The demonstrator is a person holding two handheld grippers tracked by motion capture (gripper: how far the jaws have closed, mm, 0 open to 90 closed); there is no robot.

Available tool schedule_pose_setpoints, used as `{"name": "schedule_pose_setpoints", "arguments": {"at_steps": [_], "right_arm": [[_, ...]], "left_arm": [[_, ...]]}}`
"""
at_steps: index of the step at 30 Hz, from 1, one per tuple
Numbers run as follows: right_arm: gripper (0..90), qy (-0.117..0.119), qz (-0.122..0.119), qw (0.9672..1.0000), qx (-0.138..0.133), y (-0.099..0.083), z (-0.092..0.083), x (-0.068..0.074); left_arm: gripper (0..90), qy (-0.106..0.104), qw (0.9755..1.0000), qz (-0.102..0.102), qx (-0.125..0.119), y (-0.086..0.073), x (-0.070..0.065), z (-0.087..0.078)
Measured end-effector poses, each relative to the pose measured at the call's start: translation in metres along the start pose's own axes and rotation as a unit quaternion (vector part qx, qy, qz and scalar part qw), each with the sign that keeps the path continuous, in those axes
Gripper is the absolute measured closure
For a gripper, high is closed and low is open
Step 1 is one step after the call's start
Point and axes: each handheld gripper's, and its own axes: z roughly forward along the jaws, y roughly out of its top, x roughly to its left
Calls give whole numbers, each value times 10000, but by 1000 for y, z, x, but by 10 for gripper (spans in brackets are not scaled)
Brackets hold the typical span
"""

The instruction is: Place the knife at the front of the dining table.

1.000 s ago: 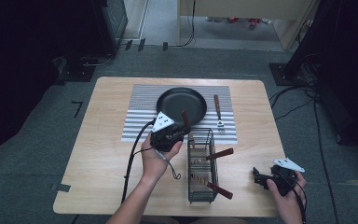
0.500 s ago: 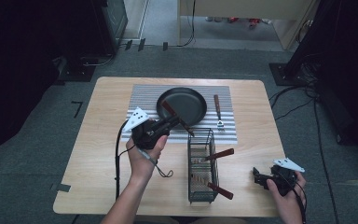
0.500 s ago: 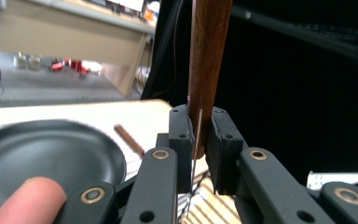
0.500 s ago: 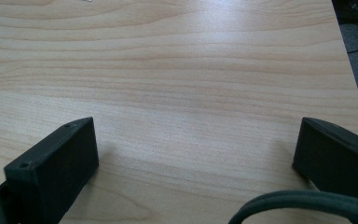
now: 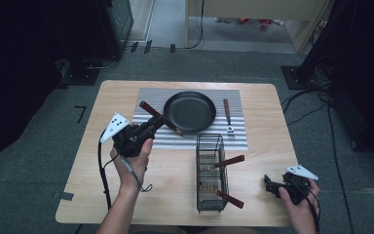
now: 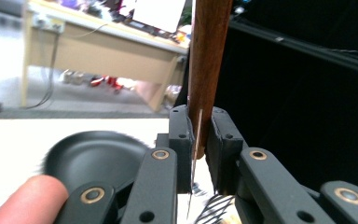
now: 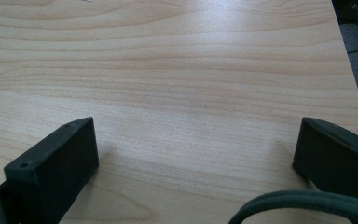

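My left gripper is held above the table's left half, shut on a wooden-handled utensil whose handle sticks up and back to the left. In the left gripper view the brown handle rises straight from between the closed jaws of the left gripper, with a thin metal edge showing below it. The black frying pan lies just beyond on the striped mat. Near the front right corner my right gripper rests open; its jaws stand wide apart over bare wood.
A wire basket stands at the front middle of the table with two wooden-handled utensils poking out to the right. A wooden-handled fork lies on the mat right of the pan. A finger shows beside the left jaws.
My left gripper has moved left, away from the basket, carrying the wooden-handled utensil with it. The right gripper has stayed still.
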Motion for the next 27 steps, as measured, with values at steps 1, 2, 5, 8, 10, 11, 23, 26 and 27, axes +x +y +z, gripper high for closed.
{"name": "schedule_pose_setpoints", "arguments": {"at_steps": [1, 2, 5, 8, 10, 11, 23, 26, 27], "right_arm": [[0, -2, 7, 10000, -1, 0, 0, 0], [0, 0, 5, 10000, 5, 0, 0, 0], [0, -1, 6, 10000, 6, 0, 0, 0], [0, 0, 5, 10000, 6, 0, 0, 0], [0, 0, 10, 10000, 8, 0, 0, 0], [0, 0, 11, 10000, 9, 0, 0, 0], [0, 3, 13, 10000, 5, 0, 0, 0], [0, 2, 11, 10000, 4, 0, 0, 0], [0, 6, 4, 10000, 0, 0, 0, 0]], "left_arm": [[821, 71, 10000, -11, 23, -2, 4, -1], [821, 171, 9998, -3, 55, -4, 7, -3], [821, 490, 9986, 54, 164, -12, 20, -5], [821, 779, 9965, 60, 310, -19, 33, -6], [821, 934, 9947, 41, 420, -23, 41, -6], [821, 994, 9939, 9, 472, -24, 45, -5], [821, 1645, 9797, -28, 1147, -32, 85, 13], [821, 1714, 9769, -22, 1277, -33, 90, 18], [821, 1735, 9761, -8, 1307, -33, 91, 20]]}}
